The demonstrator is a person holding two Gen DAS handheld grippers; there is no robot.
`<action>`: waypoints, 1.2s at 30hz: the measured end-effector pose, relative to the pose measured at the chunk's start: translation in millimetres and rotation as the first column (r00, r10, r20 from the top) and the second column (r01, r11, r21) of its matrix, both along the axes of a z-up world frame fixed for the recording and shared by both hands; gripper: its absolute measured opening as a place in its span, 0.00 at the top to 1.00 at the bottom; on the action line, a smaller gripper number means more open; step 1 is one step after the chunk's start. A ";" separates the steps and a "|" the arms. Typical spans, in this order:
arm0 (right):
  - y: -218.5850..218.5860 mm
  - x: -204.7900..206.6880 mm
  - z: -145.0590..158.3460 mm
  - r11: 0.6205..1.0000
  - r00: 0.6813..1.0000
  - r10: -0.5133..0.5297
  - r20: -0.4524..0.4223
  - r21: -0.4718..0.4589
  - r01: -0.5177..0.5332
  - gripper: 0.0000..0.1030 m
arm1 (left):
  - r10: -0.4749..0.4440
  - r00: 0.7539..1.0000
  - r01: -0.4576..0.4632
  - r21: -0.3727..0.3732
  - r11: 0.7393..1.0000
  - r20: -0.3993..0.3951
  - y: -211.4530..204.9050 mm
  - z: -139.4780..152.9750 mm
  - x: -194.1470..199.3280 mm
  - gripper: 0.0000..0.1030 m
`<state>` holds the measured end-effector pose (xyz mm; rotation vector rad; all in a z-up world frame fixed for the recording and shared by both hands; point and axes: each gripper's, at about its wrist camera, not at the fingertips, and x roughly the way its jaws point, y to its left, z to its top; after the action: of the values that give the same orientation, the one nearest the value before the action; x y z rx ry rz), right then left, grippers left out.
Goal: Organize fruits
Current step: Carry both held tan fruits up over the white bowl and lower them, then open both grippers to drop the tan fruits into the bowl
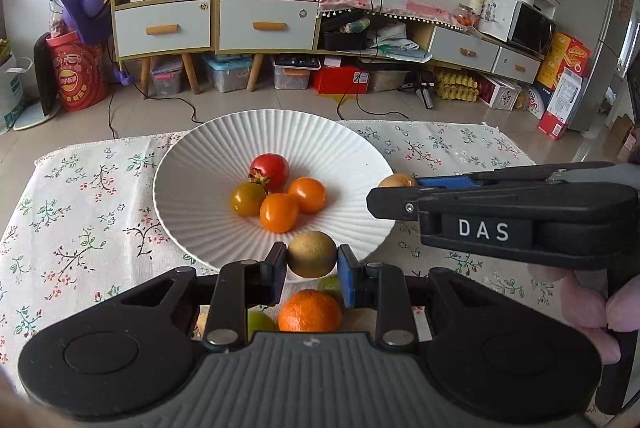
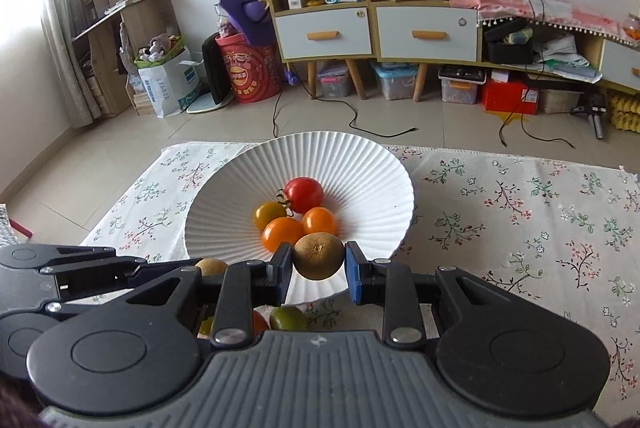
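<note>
Left tongs (image 1: 312, 260): pinching a brown round fruit (image 1: 312, 254) between the pads, held over the near rim of the white ribbed plate (image 1: 200, 164).
Right tongs (image 2: 318, 262): pinching a second brown fruit (image 2: 319, 256), also at the plate's near edge — a little further in, just beside the orange tomatoes.
In the plate: four small tomatoes clustered in the middle — one red tomato (image 1: 270, 170), two orange ones (image 1: 279, 212), one yellowish one (image 1: 247, 199).
Still on the bench: a mandarin (image 1: 310, 310) and a green fruit (image 1: 260, 320) lie on the floral cloth (image 1: 80, 188) below the left tongs; from the right wrist a green fruit (image 2: 288, 318) shows there too. Others may be hidden by the tongs — I cannot tell.
Progress: roughly halfway, as I judge it. Four pieces are placed, two are held at the rim ready to be set down, and at least two wait on the cloth.
</note>
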<state>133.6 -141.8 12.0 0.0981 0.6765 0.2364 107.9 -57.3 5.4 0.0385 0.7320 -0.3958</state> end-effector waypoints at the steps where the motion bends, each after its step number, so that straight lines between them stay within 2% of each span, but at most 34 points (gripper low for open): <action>1: -1.2 3.0 -0.4 1.000 1.000 -0.009 0.000 0.003 0.009 0.76 | 0.006 1.000 -0.006 0.003 1.000 -0.002 -2.0 -1.4 2.5 0.82; 20: 2.5 29.9 -20.7 1.000 0.997 -0.021 -0.071 0.000 0.021 0.76 | 0.082 0.996 -0.081 0.030 0.996 -0.026 -8.3 -17.4 23.4 0.82; 32: 6.5 28.3 -21.5 1.000 0.997 0.001 -0.074 -0.004 -0.001 0.73 | 0.065 0.998 -0.065 0.031 0.997 -0.018 -6.5 -16.7 23.6 0.81; 36: 5.8 27.7 -18.0 1.000 0.997 0.010 -0.071 0.008 -0.009 0.71 | 0.049 0.998 -0.048 0.023 0.999 -0.027 -6.1 -15.1 23.7 0.77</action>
<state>161.3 -136.0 -6.0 0.1114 0.7473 0.2457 131.6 -63.4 -9.7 0.0361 0.7637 -0.3423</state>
